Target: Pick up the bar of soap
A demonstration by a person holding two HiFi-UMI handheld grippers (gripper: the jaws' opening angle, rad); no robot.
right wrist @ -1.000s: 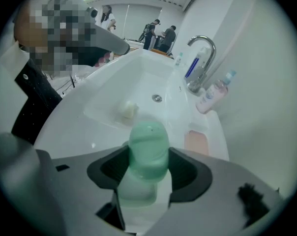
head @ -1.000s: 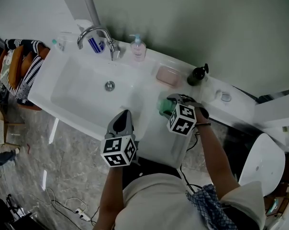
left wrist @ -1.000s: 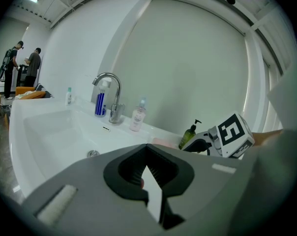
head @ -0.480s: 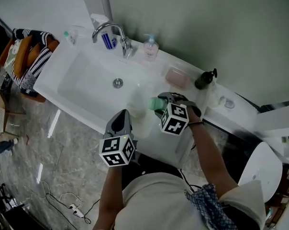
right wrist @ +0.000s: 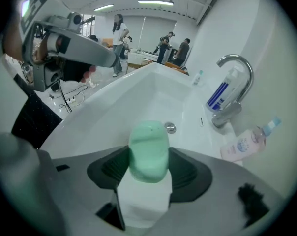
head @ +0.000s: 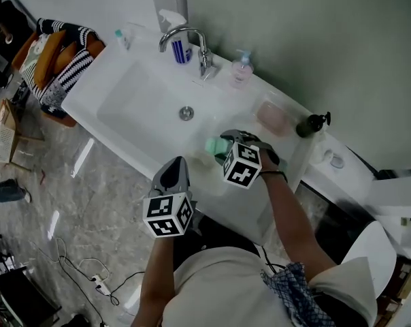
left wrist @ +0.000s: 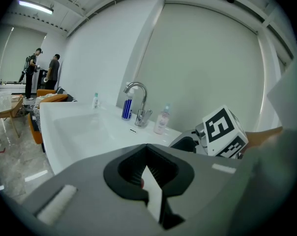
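Between the right gripper's point(right wrist: 148, 157) jaws: green bar of soap point(right wrist: 149, 150), clamped both sides, poking past the tips. Over the last second it has moved off the pink soap dish point(head: 273, 118) toward the sink point(head: 134, 107). Pick looks done, though lift height is hard to judge. Left gripper point(left wrist: 147, 175) closed, empty.

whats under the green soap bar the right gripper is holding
The white sink basin, near its edge, with the metal drain further in. The green soap bar hangs above it, clamped in the right gripper; the spot straight below is covered by the gripper.
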